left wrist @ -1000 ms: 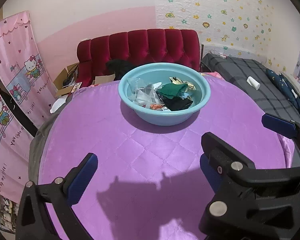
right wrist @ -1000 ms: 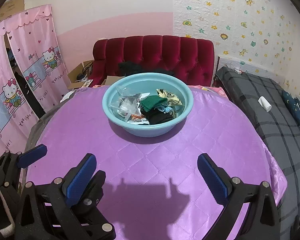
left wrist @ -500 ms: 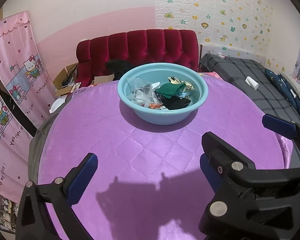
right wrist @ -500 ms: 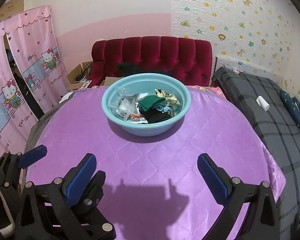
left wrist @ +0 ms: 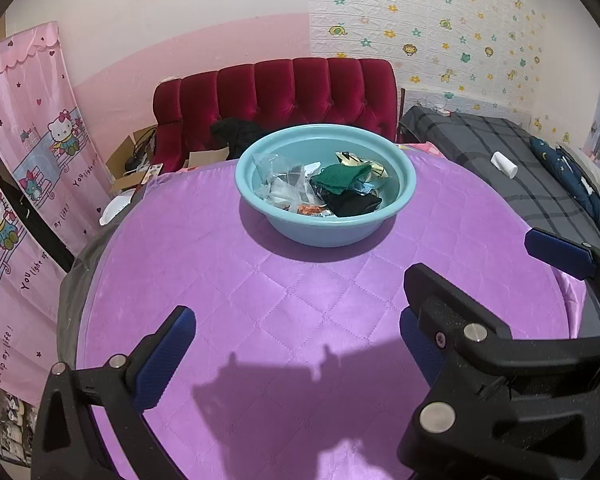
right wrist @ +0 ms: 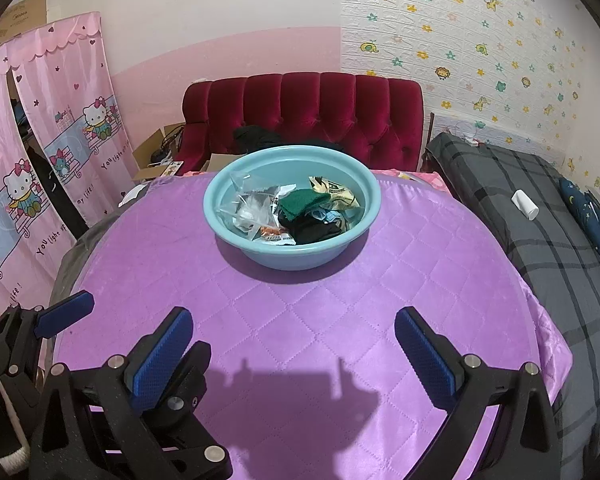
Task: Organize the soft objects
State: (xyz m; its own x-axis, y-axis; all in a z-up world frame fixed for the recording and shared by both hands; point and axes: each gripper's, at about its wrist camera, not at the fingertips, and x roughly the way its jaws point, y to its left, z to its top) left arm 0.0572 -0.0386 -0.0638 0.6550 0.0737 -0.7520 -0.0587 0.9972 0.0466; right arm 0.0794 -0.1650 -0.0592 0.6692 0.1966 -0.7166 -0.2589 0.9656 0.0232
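Both grippers low over the near edge of the purple quilted cover (right wrist: pixel 300 320), side by side and empty: left gripper (left wrist: pixel 292 344) with fingers spread wide, right gripper (right wrist: pixel 300 344) likewise wide, nothing between the blue pads (right wrist: pixel 162 354) of either. Well ahead, in the middle of the round table, a light blue basin (right wrist: pixel 260 258) heaped with the soft things: a green knitted cloth (right wrist: pixel 300 202) on top, a black cloth (right wrist: pixel 314 230) under and in front of it, clear plastic bags (right wrist: pixel 248 206) to the left, a yellow-and-black packet (right wrist: pixel 334 192) at the back. A scene fitting either a pile waiting to be sorted out or one already gathered in. For any pick from the heap, best a steep approach over the rim, pinching a raised fold of one piece only, keeping clear of the crinkly bags, lifting slowly so that nothing tangled trails along.
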